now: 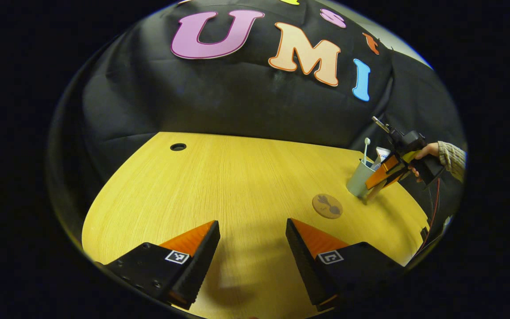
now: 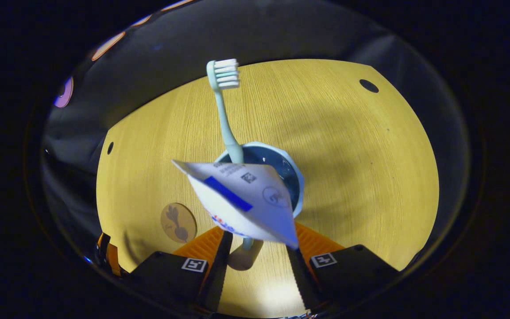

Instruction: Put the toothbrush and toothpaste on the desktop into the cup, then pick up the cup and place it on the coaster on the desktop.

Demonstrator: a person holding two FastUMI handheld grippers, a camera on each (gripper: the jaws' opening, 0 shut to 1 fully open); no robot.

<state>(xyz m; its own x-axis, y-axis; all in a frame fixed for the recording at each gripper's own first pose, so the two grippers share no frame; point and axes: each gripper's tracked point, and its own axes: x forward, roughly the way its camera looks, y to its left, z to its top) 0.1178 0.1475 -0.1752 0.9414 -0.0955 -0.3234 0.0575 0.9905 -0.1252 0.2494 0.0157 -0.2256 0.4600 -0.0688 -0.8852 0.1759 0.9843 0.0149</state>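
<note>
Cup [image 2: 297, 184] holding toothbrush [image 2: 224, 106] and toothpaste [image 2: 246, 201], coaster [image 2: 178, 222] nearby

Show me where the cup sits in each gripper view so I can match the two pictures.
Left gripper view: the cup stands far right on the desktop, right gripper at its base, coaster just left of it.
Right gripper view: the cup is centre frame, seen from above, toothbrush and toothpaste sticking out of it.
Shared landmark: the round coaster, lower left of the cup in both.
</note>
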